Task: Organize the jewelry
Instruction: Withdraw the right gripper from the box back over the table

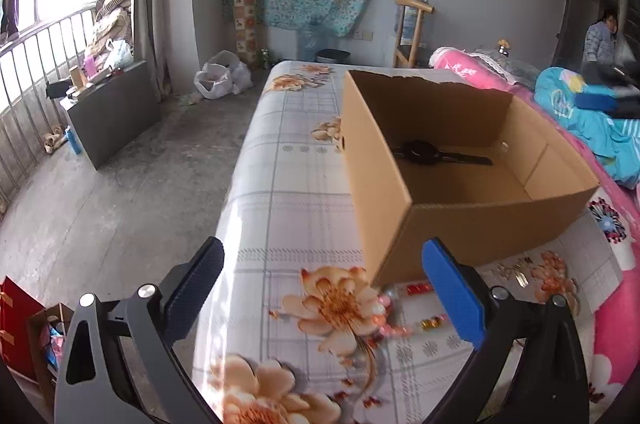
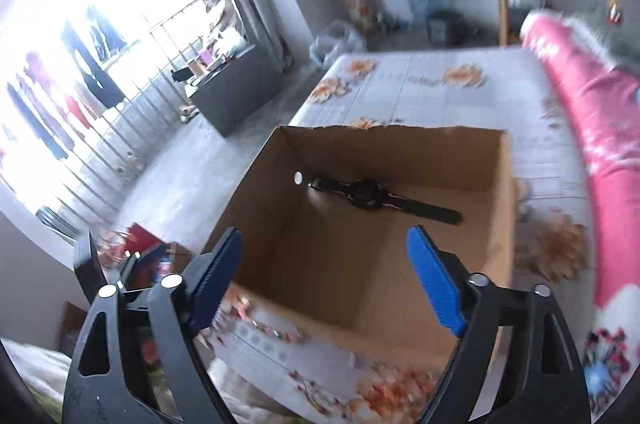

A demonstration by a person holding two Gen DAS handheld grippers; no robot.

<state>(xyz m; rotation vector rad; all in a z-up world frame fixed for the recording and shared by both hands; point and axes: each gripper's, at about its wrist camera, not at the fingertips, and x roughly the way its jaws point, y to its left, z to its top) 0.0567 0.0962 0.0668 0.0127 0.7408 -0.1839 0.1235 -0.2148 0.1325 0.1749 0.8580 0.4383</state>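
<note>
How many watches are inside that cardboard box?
1. A black watch lies flat on the floor of the cardboard box, near its far wall. The near wall hides part of the floor.

Floral bed (image 1: 280,152) (box (image 1: 384,192), beads (image 1: 416,324))

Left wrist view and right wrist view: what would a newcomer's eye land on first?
The open brown cardboard box on the floral bedsheet, with a black wristwatch lying flat on its floor. Then the pink and red beaded bracelet on the sheet in front of the box, between the open left gripper fingers.
</note>
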